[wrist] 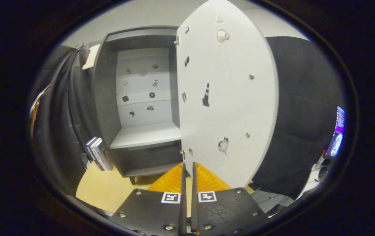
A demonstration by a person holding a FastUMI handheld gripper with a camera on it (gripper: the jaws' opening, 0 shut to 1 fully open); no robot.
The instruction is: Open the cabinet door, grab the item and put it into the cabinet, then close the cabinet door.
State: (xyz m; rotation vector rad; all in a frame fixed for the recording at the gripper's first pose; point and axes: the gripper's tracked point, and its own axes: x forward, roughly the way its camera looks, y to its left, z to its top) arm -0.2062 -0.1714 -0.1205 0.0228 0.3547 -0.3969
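While the gripper (187,170) sits low in the gripper view, its two fingers stand pressed nearly together, with a thin slit between them and nothing pinched; each finger mount carries a small square black-and-white marker.

Item one: a grey box-shaped wooden cabinet (108,98), standing on a pale wooden tabletop (108,188), beyond the fingers and to their left. Its interior is open to view, with a light back panel (141,88) bearing several small dark stickers, and a pale shelf board (146,135) across the lower part. No object lies on that shelf.

Item two: a white flat cabinet door (230,98), swung wide open, hinged along the cabinet's right edge and reaching toward the camera. Its lower corner hangs just above and ahead of the fingertips. Small stickers dot its face, one shaped like a traffic cone, together with two small metal screw heads.

Item three: a set of upright flat boxes with blue and white sides (98,153), standing on the tabletop just beside the cabinet's left wall, against the dark cloth. Whether this is the item to be stored cannot be told.

Item four: a lit screen (337,131), far to the right, beyond the door, against the black cloth wall (305,114).
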